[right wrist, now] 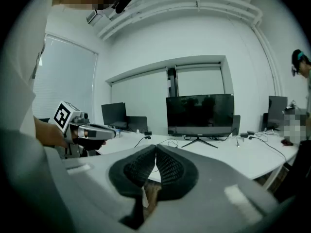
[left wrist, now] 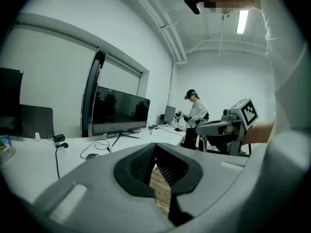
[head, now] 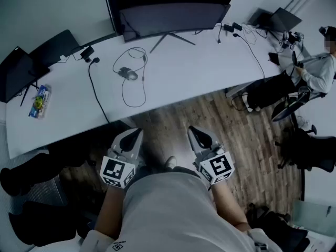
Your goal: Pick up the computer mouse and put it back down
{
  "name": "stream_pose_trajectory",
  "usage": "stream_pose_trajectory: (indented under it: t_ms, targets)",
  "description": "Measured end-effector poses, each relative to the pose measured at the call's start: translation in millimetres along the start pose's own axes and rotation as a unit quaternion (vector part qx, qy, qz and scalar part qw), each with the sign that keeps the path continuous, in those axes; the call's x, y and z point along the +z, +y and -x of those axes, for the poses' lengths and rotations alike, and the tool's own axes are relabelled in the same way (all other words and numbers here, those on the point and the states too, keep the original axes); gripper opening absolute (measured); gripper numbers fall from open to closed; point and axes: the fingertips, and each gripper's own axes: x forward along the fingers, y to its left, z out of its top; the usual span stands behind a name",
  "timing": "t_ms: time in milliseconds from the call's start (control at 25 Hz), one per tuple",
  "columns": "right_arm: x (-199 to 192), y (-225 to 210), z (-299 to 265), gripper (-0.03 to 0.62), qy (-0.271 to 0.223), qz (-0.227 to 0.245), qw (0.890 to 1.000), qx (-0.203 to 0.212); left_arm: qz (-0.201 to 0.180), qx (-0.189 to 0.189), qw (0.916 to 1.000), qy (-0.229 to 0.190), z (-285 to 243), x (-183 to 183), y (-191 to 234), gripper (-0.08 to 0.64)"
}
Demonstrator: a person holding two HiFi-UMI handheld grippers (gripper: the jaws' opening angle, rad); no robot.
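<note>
In the head view both grippers hang off the near edge of the white table, over wood-plank floor. The computer mouse lies well ahead of them on the tabletop, almost straight beyond the left gripper and off to the left of the right gripper, so the left one is nearer. The mouse is a small, dark, rounded shell with a thin black cable looping around it. Its long axis seems to run crosswise to the grippers' line of reach, though it is too small to be sure. In the left gripper view the left gripper has its ribbed black pads pressed tip to tip with nothing between them, and the mouse sits forward and to the left on the smooth matte top. In the right gripper view the right gripper is likewise closed and empty, and only the cable loop ahead is plain.
</note>
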Motion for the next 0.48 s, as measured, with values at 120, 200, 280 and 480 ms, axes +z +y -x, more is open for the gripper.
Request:
stream_pose_trajectory:
  t_ms: [120, 200, 280, 480]
  targets:
    - [-1, -11, 5, 0.005, -0.001, 0.001, 1.000, 0.005, -0.003, 0.004, 1.0000, 0.004, -9, 0, -8, 0.009]
    - [-2, -20, 10, 0.005, -0.003, -0.001, 1.000, 0.007, -0.002, 0.008, 0.9999, 0.006, -16, 1, -14, 0.009]
    - [-4, -31, 15, 0.005, -0.007, -0.008, 1.000, 0.009, 0.003, 0.015, 0.9998, 0.009, -23, 1, -20, 0.009]
    - [-17, -55, 22, 0.005, -0.006, -0.025, 0.999, 0.023, 0.018, 0.041, 0.9987, 0.025, -42, -9, -31, 0.009]
